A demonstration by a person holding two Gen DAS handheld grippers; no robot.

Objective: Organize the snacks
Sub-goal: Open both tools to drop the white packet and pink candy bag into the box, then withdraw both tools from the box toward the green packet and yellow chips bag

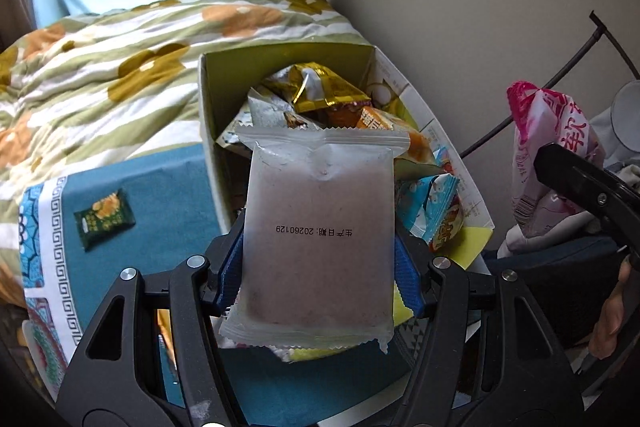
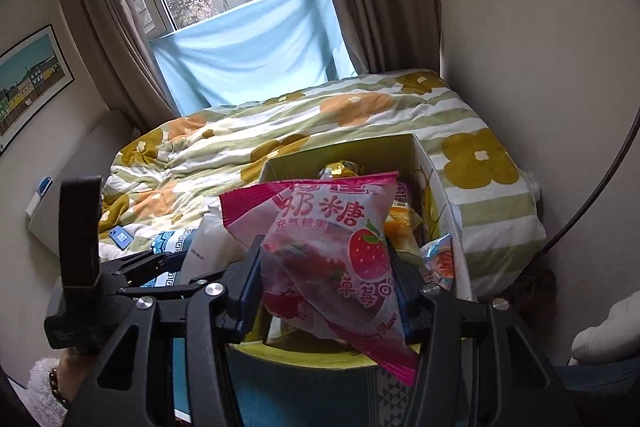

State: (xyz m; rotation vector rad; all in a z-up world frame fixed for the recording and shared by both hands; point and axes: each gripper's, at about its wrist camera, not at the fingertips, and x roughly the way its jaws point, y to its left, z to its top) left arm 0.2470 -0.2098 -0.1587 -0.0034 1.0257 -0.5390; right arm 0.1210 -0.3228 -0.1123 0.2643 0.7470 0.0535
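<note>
My left gripper [image 1: 320,259] is shut on a frosted, greyish-pink snack packet [image 1: 320,227] with a printed date, held upright in front of an open cardboard box [image 1: 208,99]. Inside the box lie several snacks, among them a gold wrapper [image 1: 320,87] and a blue-and-white packet [image 1: 436,203]. A small green snack [image 1: 105,218] rests on the teal cloth [image 1: 168,195] left of the box. My right gripper [image 2: 324,279] is shut on a pink strawberry candy bag [image 2: 320,247], held over the near side of the same box [image 2: 424,155]. That bag [image 1: 548,147] also shows at the right of the left wrist view.
The box sits on a bed with a floral striped duvet [image 2: 280,123]. A window with curtains and a light blue sheet [image 2: 248,43] is behind. A beige wall [image 1: 480,7] runs along the right. A blue phone [image 2: 122,237] lies on the duvet at left. A thin black rack [image 1: 560,75] stands beside the wall.
</note>
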